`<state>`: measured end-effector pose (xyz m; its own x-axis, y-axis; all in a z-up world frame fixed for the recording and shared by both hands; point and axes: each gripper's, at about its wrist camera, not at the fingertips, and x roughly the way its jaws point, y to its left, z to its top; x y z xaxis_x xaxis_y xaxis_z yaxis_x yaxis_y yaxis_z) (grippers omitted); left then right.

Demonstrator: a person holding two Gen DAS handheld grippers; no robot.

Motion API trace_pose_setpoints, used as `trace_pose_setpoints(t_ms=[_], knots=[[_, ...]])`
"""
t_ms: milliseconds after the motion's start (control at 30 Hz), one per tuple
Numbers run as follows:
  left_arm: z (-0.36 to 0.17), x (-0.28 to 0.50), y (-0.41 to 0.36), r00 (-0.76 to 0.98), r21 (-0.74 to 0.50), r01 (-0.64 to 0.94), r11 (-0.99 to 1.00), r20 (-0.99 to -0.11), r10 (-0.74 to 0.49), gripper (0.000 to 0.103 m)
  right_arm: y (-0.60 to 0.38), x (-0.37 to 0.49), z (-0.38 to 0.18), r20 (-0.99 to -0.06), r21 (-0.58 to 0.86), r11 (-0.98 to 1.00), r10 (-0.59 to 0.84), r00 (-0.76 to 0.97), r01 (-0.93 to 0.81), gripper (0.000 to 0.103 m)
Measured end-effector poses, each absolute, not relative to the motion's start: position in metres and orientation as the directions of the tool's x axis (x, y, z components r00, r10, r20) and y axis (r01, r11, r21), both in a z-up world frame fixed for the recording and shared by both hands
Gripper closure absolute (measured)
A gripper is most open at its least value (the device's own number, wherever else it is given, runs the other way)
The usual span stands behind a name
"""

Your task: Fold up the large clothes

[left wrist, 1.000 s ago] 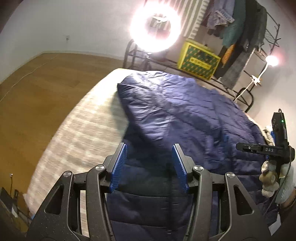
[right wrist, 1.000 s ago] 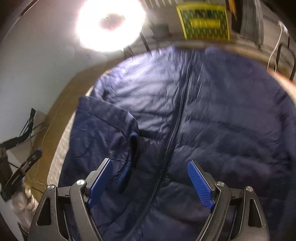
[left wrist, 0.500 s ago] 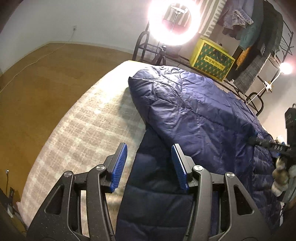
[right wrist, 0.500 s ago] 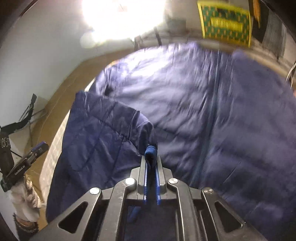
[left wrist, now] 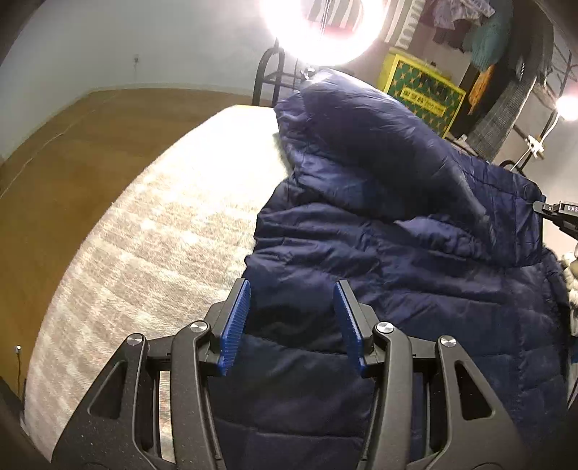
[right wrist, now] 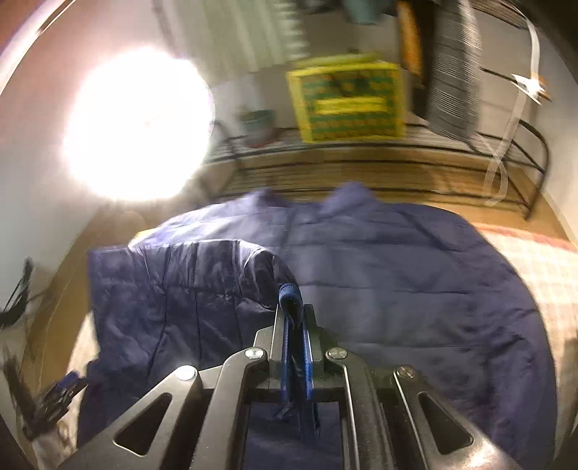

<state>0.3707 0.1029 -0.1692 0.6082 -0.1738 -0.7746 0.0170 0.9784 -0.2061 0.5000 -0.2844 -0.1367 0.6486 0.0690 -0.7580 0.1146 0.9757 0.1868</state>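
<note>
Meanwhile, right gripper clamps the ribbed cuff of a navy quilted puffer jacket; left gripper hovers half-open, empty.

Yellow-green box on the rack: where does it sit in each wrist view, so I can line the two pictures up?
Left wrist view: yellow-green box upper right, behind the raised navy puffer jacket.
Right wrist view: the box upper centre-right, blurred, on the black rack above the jacket.
Shared landmark: the ring light, left of the box in both.
</note>
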Motion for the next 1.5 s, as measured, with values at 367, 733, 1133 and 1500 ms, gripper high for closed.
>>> trace_pose_setpoints(t_ms=[367,733,1133,1500], knots=[[-0.188,0.375,0.094,0.601,-0.180,0.002,0.984,-0.786,-0.146,0.054,-0.330,0.545,-0.160,-0.775,0.095,0.976,-0.051,0.630,0.196,0.099],[-0.189,0.371,0.097,0.613,-0.183,-0.011,0.983,-0.778,-0.138,0.054,-0.334,0.554,-0.202,-0.815,-0.043,0.971,-0.170,0.555,0.235,0.081],[-0.162,0.340,0.097,0.664,-0.234,0.000,0.972,-0.727,-0.175,0.054,-0.356,0.480,-0.135,-0.728,0.102,0.971,-0.077,0.681,0.218,0.045],[-0.087,0.256,0.057,0.744,-0.205,0.142,0.968,-0.623,-0.241,0.054,-0.377,0.353,-0.066,-0.650,0.168,0.966,-0.039,0.759,0.194,0.044]])
